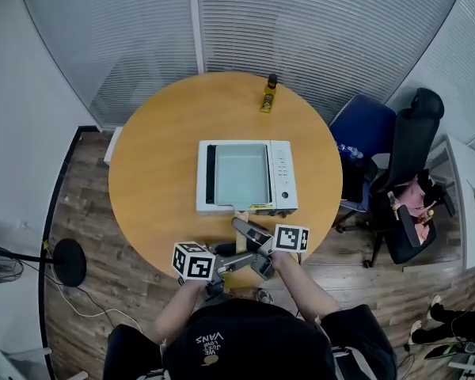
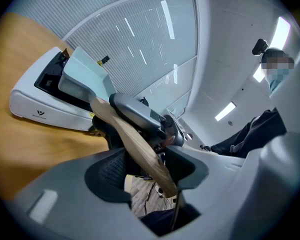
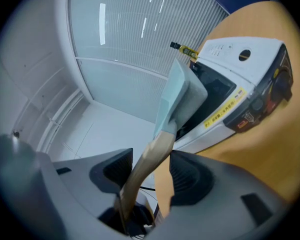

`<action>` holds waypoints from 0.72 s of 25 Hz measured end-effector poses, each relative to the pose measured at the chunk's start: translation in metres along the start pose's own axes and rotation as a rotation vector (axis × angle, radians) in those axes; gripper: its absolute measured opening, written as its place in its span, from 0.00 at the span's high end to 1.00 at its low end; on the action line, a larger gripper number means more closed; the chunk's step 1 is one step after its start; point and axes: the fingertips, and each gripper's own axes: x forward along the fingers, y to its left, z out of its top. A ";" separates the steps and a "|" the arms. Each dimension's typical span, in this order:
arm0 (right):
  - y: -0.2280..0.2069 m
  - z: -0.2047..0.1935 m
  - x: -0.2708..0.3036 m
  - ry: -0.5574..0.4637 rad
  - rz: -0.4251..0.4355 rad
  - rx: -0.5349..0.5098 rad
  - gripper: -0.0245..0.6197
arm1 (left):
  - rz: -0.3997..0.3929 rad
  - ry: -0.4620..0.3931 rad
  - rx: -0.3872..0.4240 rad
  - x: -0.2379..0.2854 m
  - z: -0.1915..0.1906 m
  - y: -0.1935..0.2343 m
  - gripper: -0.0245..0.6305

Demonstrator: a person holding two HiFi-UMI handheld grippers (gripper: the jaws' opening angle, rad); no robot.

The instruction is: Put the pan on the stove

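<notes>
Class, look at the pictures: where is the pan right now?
In the head view, the pan is over the white stove at the middle of the round table, its wooden handle pointing back toward the person.

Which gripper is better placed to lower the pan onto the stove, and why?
Right, probably. The right gripper holds the handle nearer the pan, with the handle running along its jaws toward the stove. The left gripper holds only the handle's end, slantwise, so it guides less.
</notes>
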 end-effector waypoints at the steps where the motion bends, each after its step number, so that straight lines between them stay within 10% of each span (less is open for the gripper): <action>1: -0.002 0.002 0.002 -0.003 -0.002 0.003 0.62 | -0.001 0.004 -0.002 0.000 0.001 0.003 0.62; 18: -0.013 0.026 0.023 -0.022 0.043 0.041 0.62 | 0.009 -0.019 -0.024 0.003 0.027 0.027 0.62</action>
